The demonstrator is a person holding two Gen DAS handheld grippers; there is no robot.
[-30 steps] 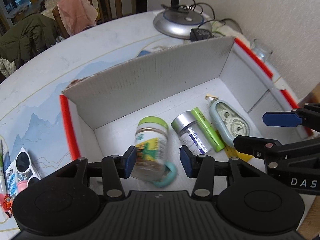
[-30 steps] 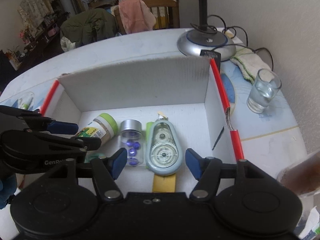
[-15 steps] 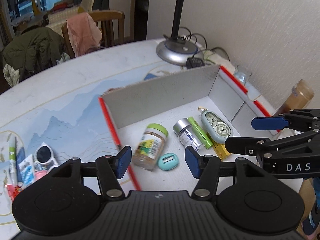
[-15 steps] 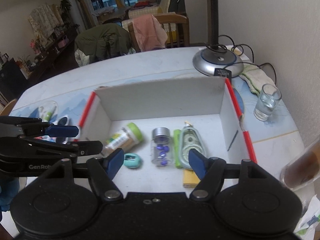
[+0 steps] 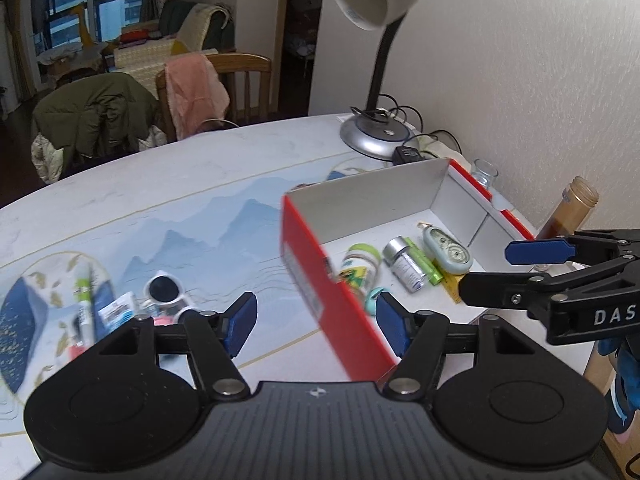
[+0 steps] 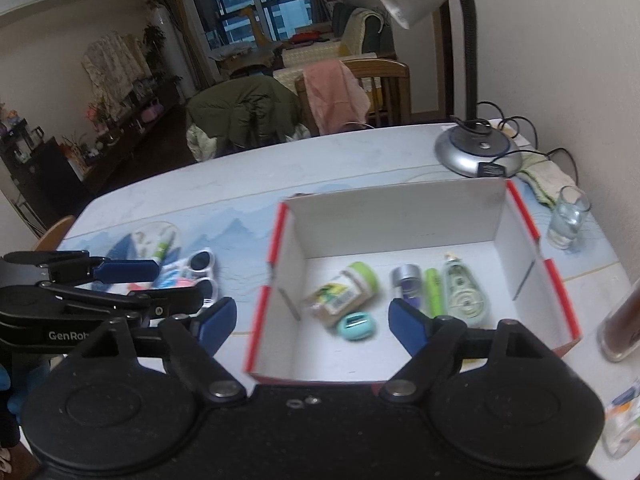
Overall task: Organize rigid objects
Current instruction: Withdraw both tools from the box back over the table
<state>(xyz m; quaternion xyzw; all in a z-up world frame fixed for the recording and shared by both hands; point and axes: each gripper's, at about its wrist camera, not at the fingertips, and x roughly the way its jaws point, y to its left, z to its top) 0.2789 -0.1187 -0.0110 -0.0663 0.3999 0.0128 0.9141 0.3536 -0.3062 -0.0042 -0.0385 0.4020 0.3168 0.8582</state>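
Indoors, both hand-held grippers (image 5: pixel 316 322) (image 6: pixel 312 318) gape empty above the landscape-printed table (image 5: pixel 192 208).

Pale landscape-print table (image 6: pixel 328 168) bearing red-edged box (image 6: pixel 404 216), lamp base (image 6: pixel 476 152), water glass (image 6: pixel 568 216), sunglasses (image 5: pixel 168 296), brown bottle (image 5: pixel 568 212).

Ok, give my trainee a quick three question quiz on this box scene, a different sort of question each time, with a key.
1. True or false: the green-lidded jar lies on its side inside the red-edged box.
2. Which lies outside the box? A) teal pencil sharpener B) white sunglasses C) correction tape dispenser
3. Fill in: the left gripper and right gripper are both ____ and hold nothing.

Key: 1 true; 2 B; 3 open.
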